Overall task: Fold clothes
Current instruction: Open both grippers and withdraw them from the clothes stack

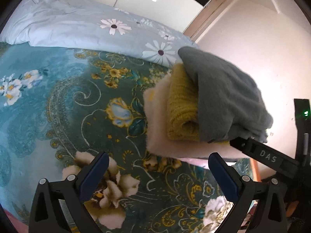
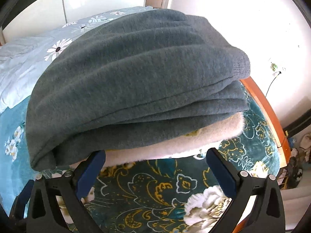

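Observation:
A stack of folded clothes lies on the bed. A folded grey-green garment [image 1: 223, 99] is on top, a folded mustard knit [image 1: 181, 106] under it, and a cream fleece piece [image 1: 157, 132] at the bottom. In the right wrist view the grey-green garment [image 2: 136, 81] fills the frame over the cream piece [image 2: 175, 145]. My left gripper [image 1: 158, 162] is open and empty, just in front of the stack. My right gripper [image 2: 155, 160] is open and empty at the stack's near edge; it also shows in the left wrist view [image 1: 262, 151].
The bed has a teal floral blanket [image 1: 77, 106]. A pale blue daisy-print duvet [image 1: 77, 23] lies bunched at the far side. The wooden bed edge [image 2: 266, 112] and a white wall [image 2: 243, 19] are to the right. Cluttered items [image 2: 297, 155] lie beyond the bed edge.

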Motion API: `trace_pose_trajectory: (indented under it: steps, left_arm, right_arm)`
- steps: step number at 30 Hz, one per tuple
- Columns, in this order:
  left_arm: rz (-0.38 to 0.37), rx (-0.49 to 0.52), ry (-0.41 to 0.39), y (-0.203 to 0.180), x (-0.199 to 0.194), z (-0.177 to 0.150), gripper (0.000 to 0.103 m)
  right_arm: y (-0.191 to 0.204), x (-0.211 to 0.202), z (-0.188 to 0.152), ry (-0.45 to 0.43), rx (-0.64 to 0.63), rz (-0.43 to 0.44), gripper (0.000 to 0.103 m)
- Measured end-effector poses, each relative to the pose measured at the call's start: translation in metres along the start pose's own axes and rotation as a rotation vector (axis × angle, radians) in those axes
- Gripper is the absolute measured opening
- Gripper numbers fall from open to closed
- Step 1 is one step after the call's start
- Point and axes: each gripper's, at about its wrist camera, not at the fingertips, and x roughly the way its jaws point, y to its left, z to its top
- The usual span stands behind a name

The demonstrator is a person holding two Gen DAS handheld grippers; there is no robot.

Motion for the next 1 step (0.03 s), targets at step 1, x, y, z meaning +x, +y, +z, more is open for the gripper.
trace_pose_trajectory:
  steps: [1]
  left_arm:
    - [-0.019,0.009,-0.009,-0.0014,-0.0027,-0.0007,0.103]
  right_arm:
    - [0.0002,-0.0017,-0.0002,-0.004,0.002,-0.008,0.103]
